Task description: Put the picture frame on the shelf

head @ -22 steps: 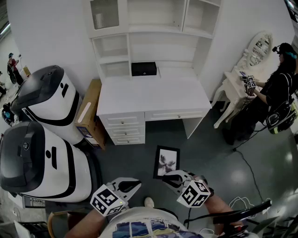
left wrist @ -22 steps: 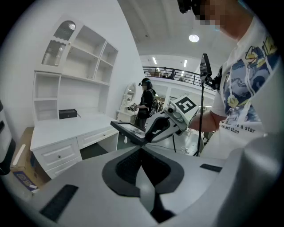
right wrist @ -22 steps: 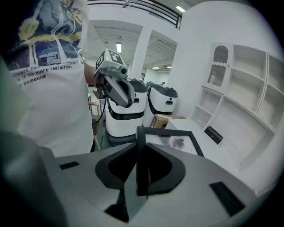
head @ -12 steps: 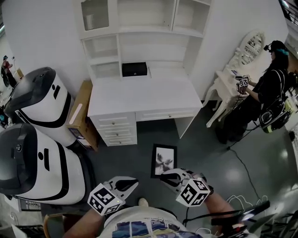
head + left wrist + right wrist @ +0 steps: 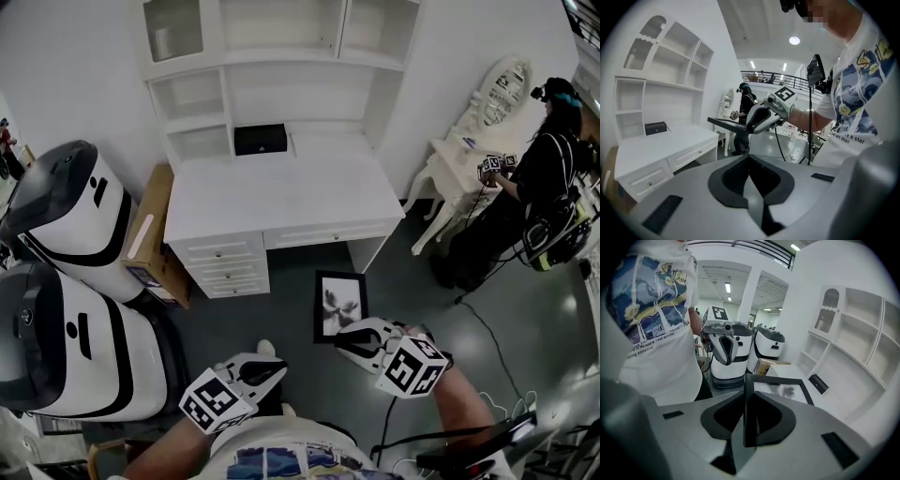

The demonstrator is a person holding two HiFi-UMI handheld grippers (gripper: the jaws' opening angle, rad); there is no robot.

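Note:
The picture frame (image 5: 339, 306) is black with a pale flower print. It hangs over the grey floor in front of the white desk (image 5: 281, 192), and my right gripper (image 5: 349, 339) is shut on its near edge. In the right gripper view the frame (image 5: 780, 387) sticks out edge-on from between the jaws (image 5: 747, 427). The white shelf unit (image 5: 281, 56) stands on the desk's back. My left gripper (image 5: 277, 370) is shut and holds nothing, low at the left. The left gripper view (image 5: 757, 201) shows the right gripper (image 5: 761, 117) and the frame (image 5: 724, 123).
A black box (image 5: 261, 139) sits at the desk's back. Two white and black machines (image 5: 66, 216) (image 5: 66, 347) and a cardboard box (image 5: 145, 234) stand at the left. A person (image 5: 553, 187) stands by a white dressing table (image 5: 459, 159) at the right. Cables lie on the floor (image 5: 506, 412).
The frame and my right gripper have shifted a little right and up toward the desk. The view has drifted, so the desk sits further left. The left gripper has barely moved.

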